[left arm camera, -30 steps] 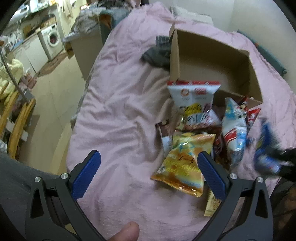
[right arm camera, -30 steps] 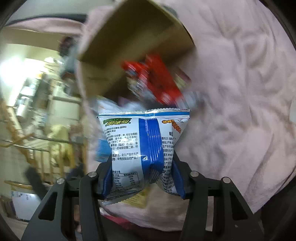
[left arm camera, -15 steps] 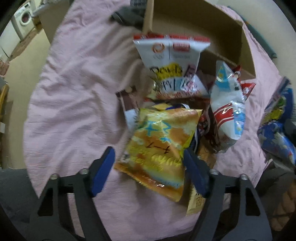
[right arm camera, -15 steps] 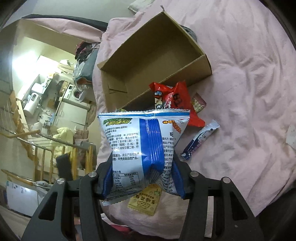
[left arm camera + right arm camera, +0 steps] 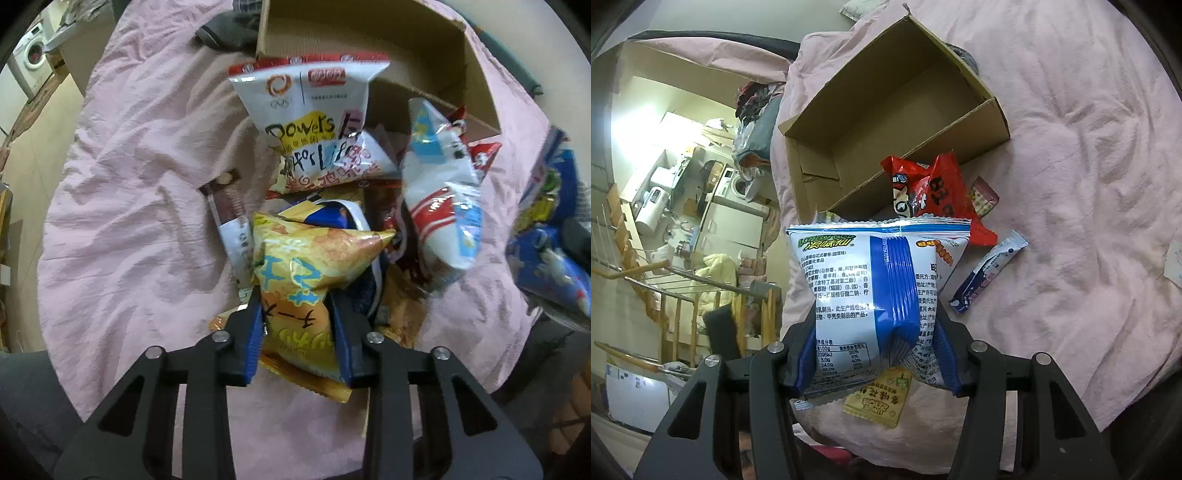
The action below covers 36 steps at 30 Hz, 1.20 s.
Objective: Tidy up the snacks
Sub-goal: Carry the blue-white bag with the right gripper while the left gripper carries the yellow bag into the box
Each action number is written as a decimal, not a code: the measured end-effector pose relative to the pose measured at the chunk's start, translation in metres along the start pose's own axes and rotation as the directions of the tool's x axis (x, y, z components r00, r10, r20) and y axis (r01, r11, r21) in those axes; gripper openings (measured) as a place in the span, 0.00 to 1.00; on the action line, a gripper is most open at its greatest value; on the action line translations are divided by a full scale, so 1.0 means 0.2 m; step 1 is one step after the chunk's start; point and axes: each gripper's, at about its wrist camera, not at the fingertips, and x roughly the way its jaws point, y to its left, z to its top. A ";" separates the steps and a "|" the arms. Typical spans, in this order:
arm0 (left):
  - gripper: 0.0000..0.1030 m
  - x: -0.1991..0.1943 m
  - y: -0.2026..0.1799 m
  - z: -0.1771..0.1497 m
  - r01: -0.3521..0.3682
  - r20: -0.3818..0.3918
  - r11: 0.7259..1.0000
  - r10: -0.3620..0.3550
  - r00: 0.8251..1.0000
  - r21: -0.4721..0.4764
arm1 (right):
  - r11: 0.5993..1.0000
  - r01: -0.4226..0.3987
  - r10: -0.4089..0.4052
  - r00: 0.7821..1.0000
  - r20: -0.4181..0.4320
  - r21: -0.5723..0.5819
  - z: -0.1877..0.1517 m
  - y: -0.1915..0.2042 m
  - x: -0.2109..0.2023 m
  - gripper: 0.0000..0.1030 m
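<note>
My left gripper (image 5: 297, 314) is shut on a yellow chip bag (image 5: 306, 277) at the near end of a snack pile on the pink blanket (image 5: 129, 206). Behind it lie a white "Powers for Life" bag (image 5: 317, 122) and a white-red-blue bag (image 5: 443, 206). An open cardboard box (image 5: 406, 44) stands beyond the pile. My right gripper (image 5: 875, 343) is shut on a blue and white snack bag (image 5: 871, 291), held above the blanket; this bag also shows at the right edge of the left wrist view (image 5: 546, 236). The box (image 5: 886, 122) shows nothing inside.
A red snack bag (image 5: 938, 195), a small blue-white bar (image 5: 990, 269) and a yellow sachet (image 5: 879, 402) lie on the blanket (image 5: 1089, 166) near the box. A brown bar (image 5: 231, 225) lies left of the pile. The bed edge drops to the floor (image 5: 37, 129) on the left.
My left gripper moved forward onto the pile and closed on the yellow chip bag. My right gripper keeps hold of the blue and white bag and has steadied over the blanket.
</note>
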 end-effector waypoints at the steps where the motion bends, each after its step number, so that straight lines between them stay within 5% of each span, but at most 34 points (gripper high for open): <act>1: 0.27 -0.03 -0.01 -0.01 -0.005 0.010 1.000 0.005 1.000 0.005 | 1.000 0.000 0.000 1.000 0.002 0.001 0.00 0.00 0.00 0.54; 13: 0.26 -0.38 0.00 -0.01 -0.079 0.177 0.997 0.079 0.981 -0.007 | 0.999 0.014 -0.013 1.000 0.029 -0.040 0.00 0.03 -0.03 0.54; 23: 0.26 -0.55 -0.02 0.31 -0.092 0.291 0.995 0.078 0.954 0.035 | 0.989 0.018 -0.006 0.997 0.080 -0.144 0.21 0.23 -0.09 0.54; 36: 0.26 -0.51 -0.17 0.76 -0.105 0.367 0.989 0.060 0.928 0.104 | 0.973 0.100 -0.067 0.984 0.162 -0.208 0.70 0.30 -0.02 0.54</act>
